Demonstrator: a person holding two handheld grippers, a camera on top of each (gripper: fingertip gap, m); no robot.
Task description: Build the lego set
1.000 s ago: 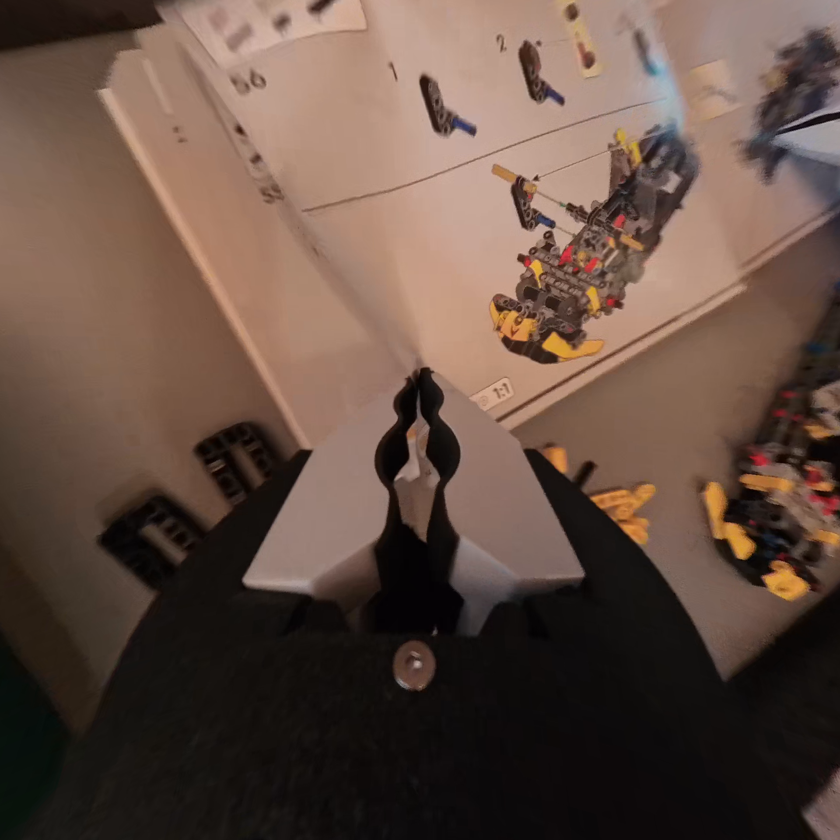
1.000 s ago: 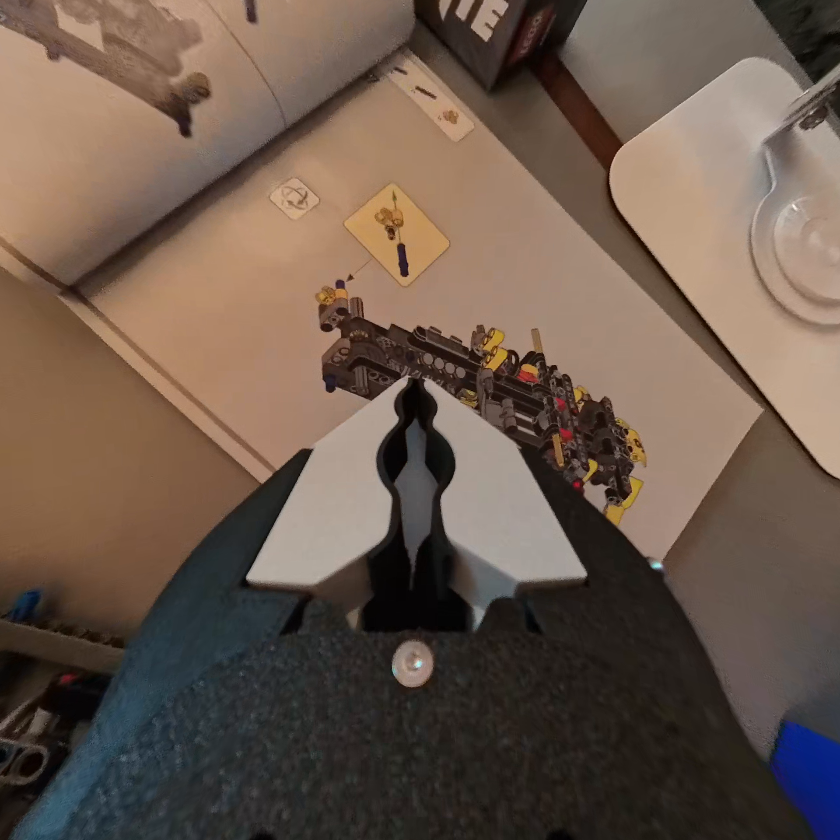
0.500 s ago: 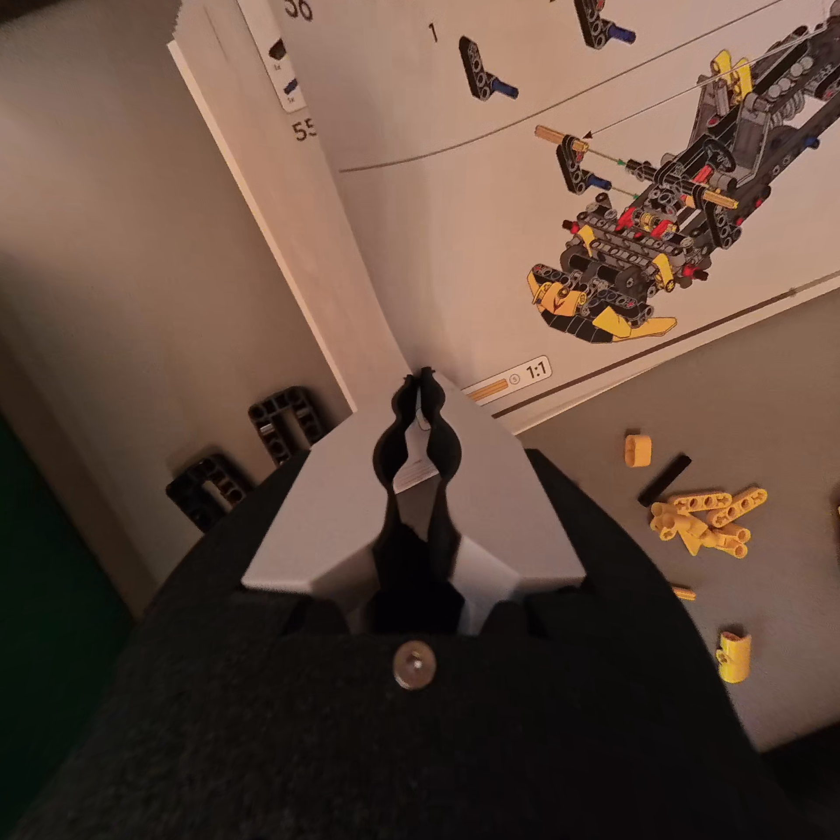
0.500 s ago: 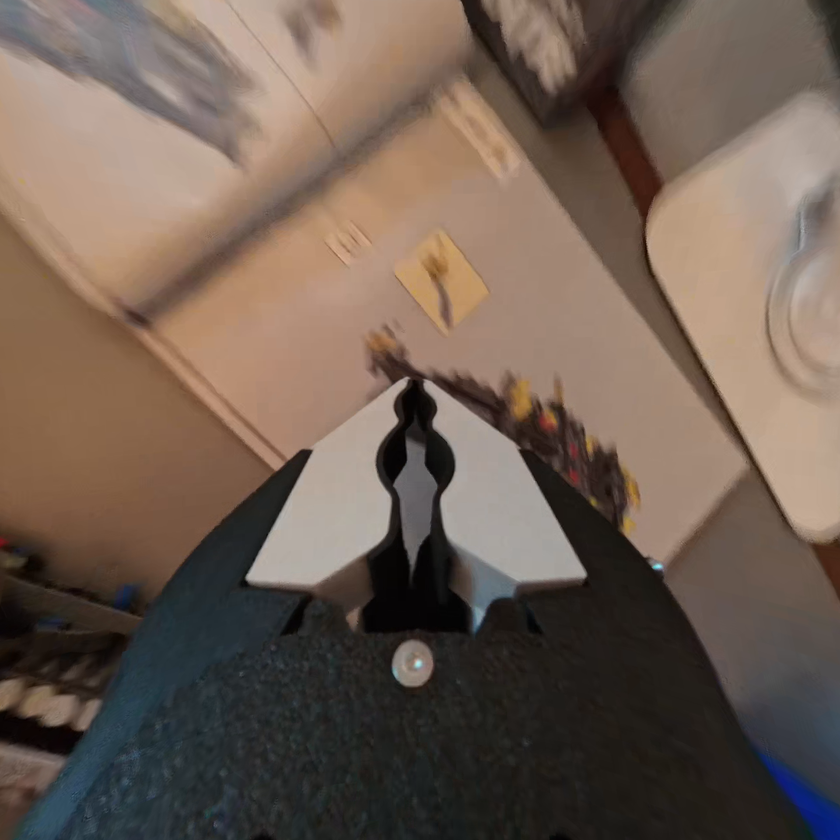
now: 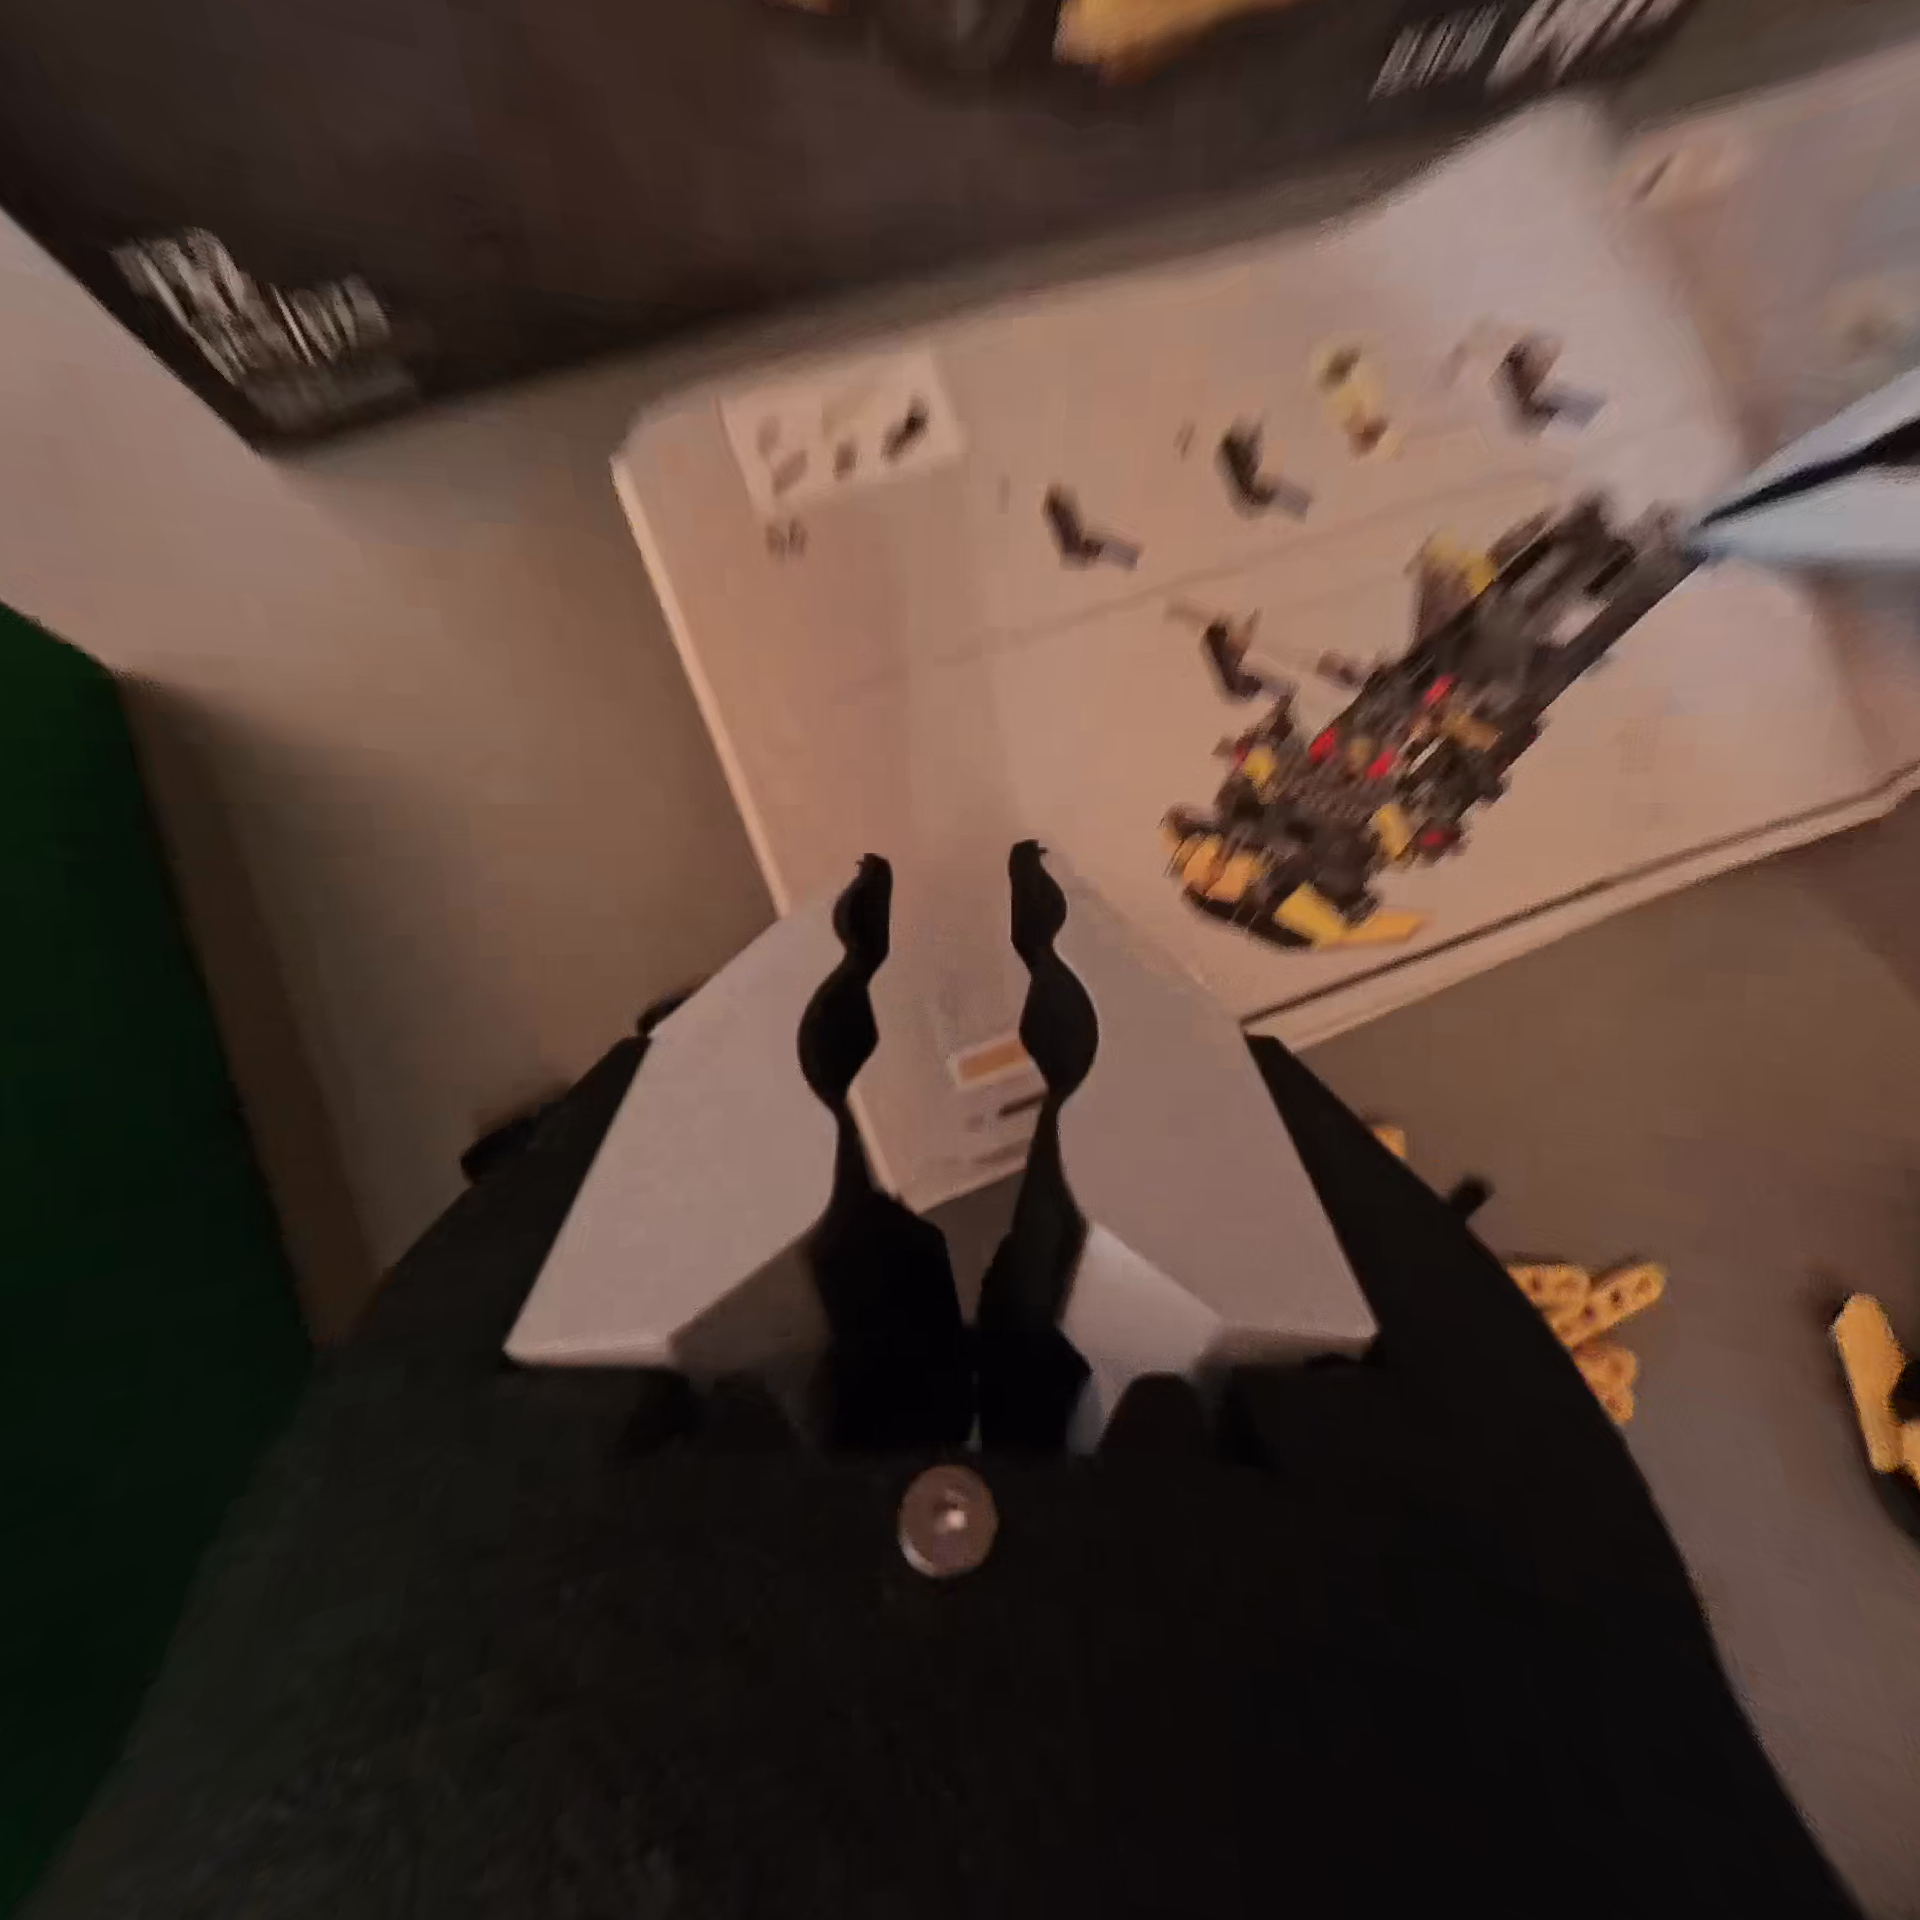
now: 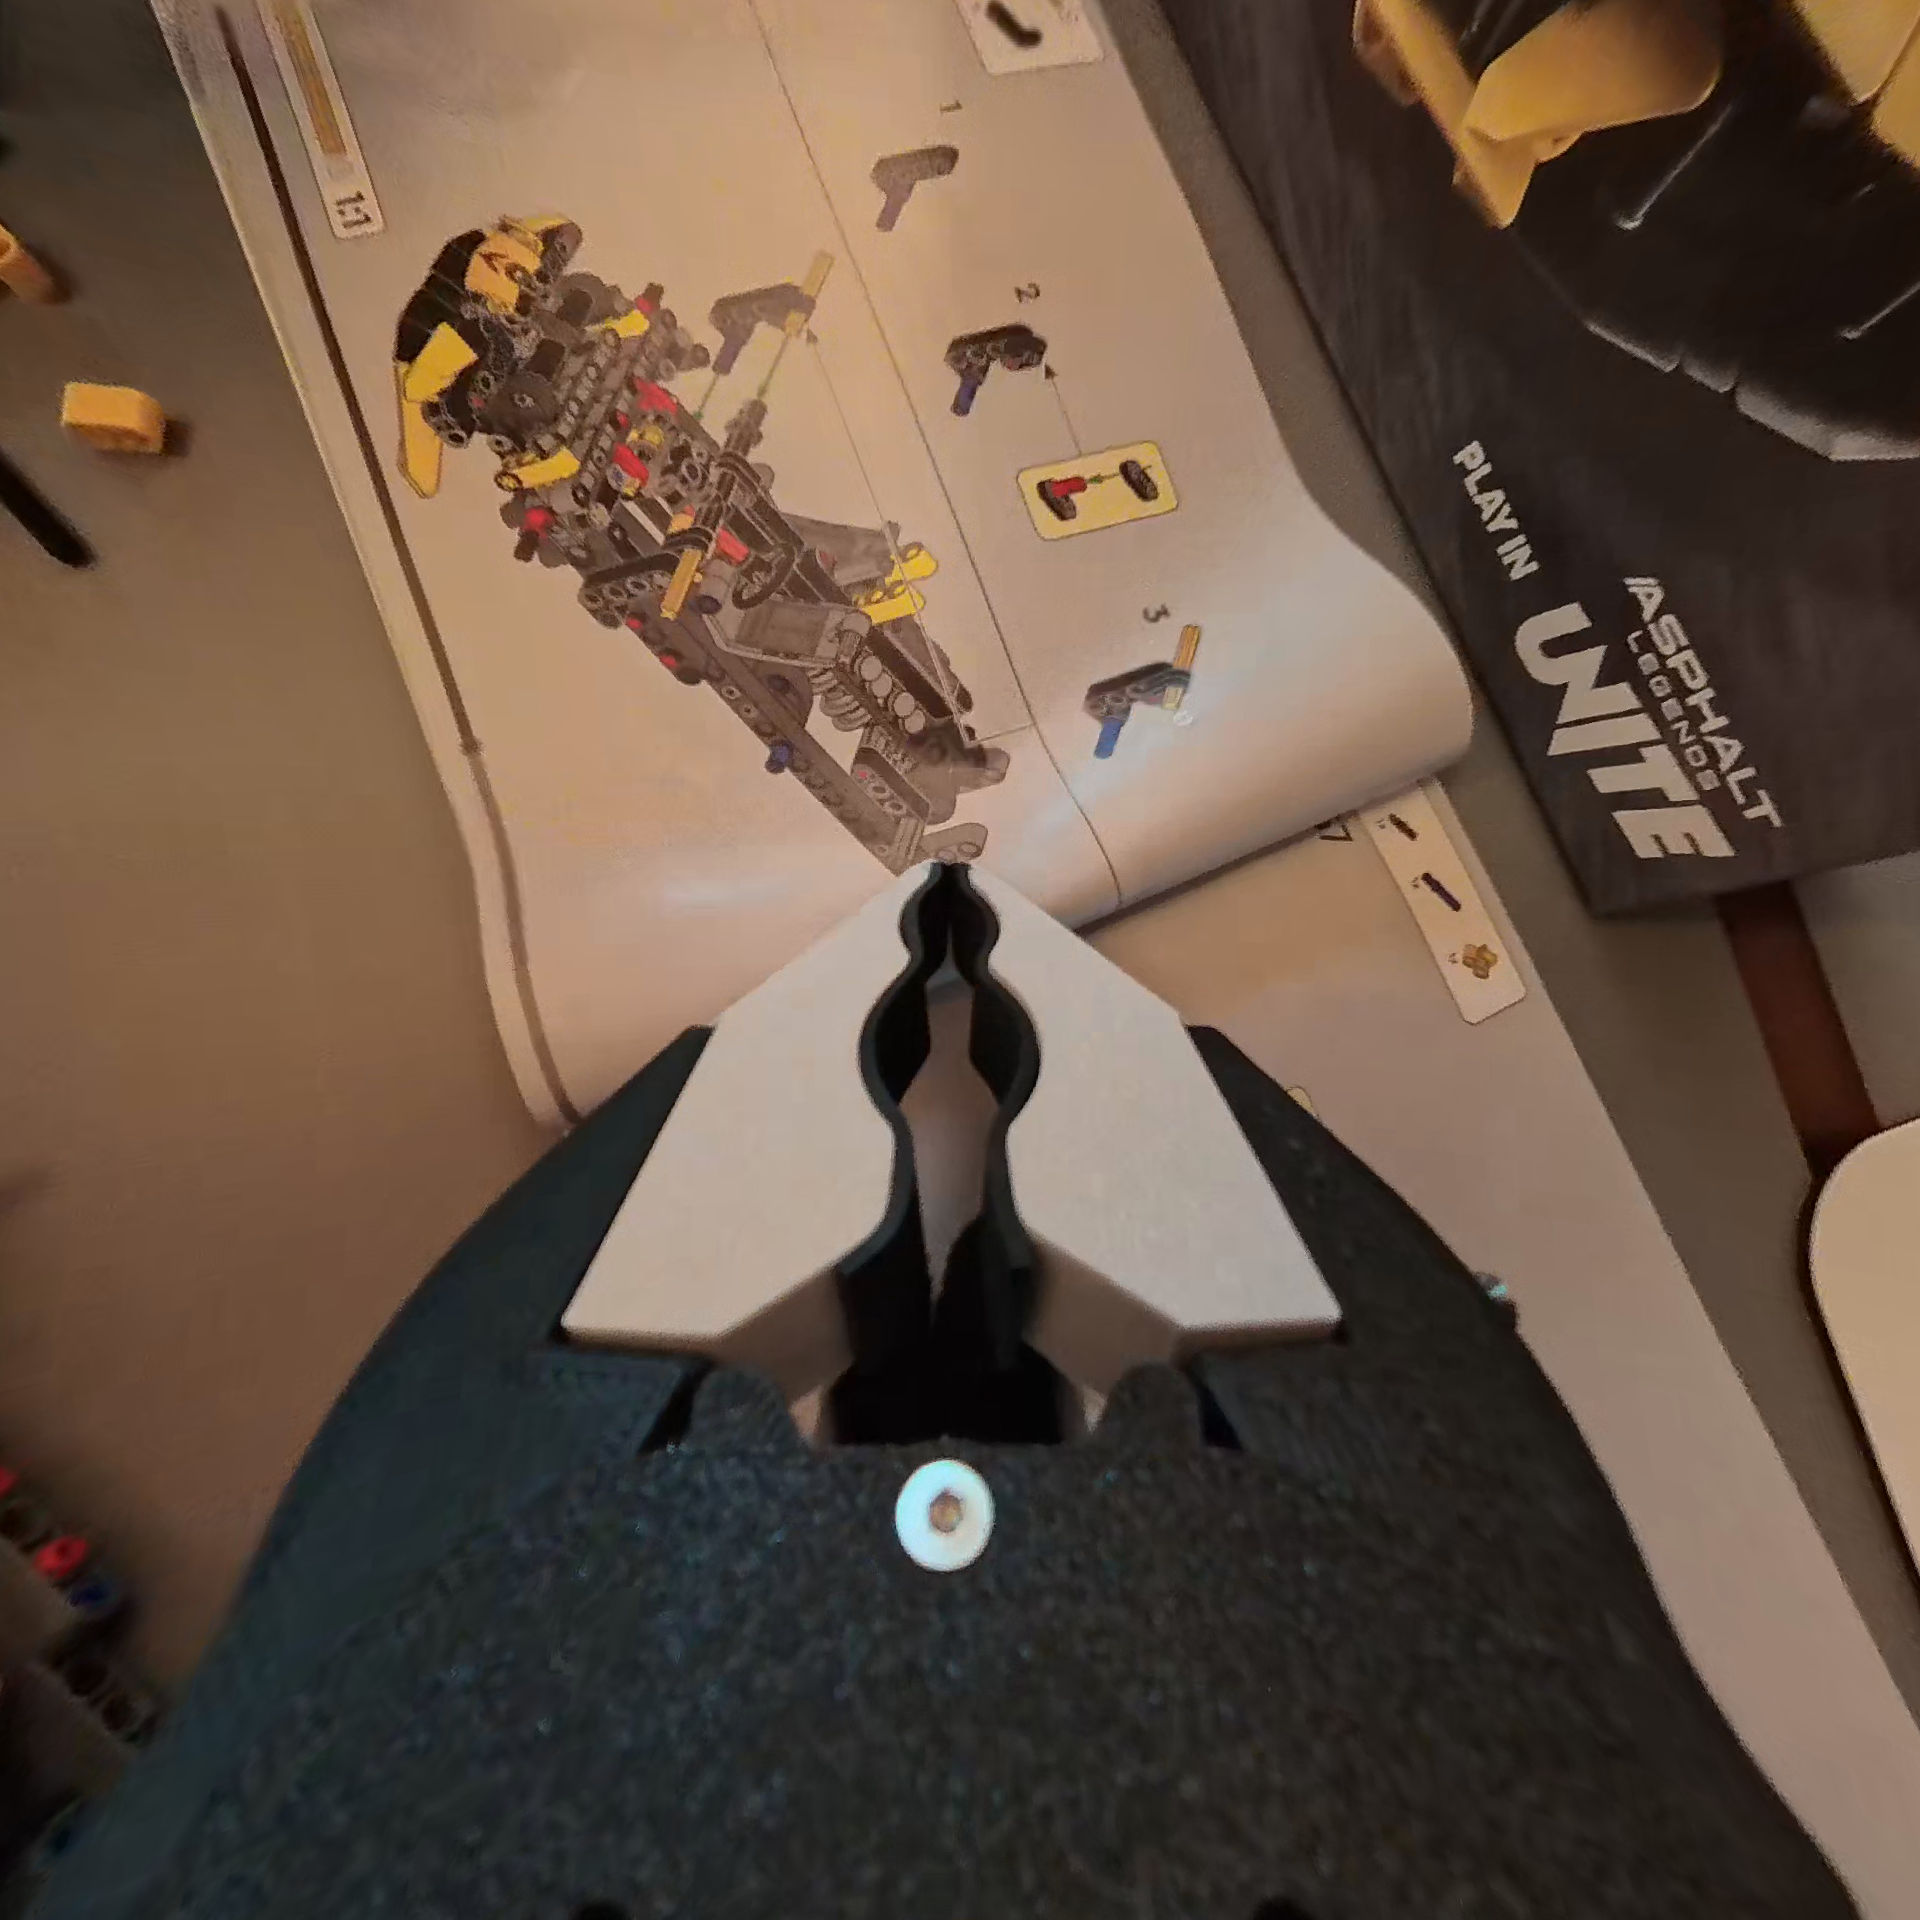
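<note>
The open instruction booklet [image 5: 1039,644] lies on the table and shows pictures of a black and yellow car; it also shows in the right wrist view [image 6: 644,727], where one page curls up. My left gripper [image 5: 948,860] is open and empty above the booklet's near corner. My right gripper [image 6: 948,871] is shut, with its tips at the curled page's edge; I cannot tell whether it pinches the paper. It also shows blurred at the far right of the left wrist view [image 5: 1808,499]. Loose yellow pieces [image 5: 1579,1320] lie on the table to the right.
The dark lego box [image 6: 1662,468] stands behind the booklet, also blurred in the left wrist view [image 5: 623,156]. A yellow piece [image 6: 114,416] and a black rod [image 6: 42,520] lie left of the booklet. A white rounded base [image 6: 1870,1330] is at right. Small parts [image 6: 52,1558] lie at lower left. There is about 20 cm between the tips of the two grippers.
My left gripper has opened and pulled back from the booklet, so the box now shows. My right gripper has swung from the right page to the left page, still shut.
</note>
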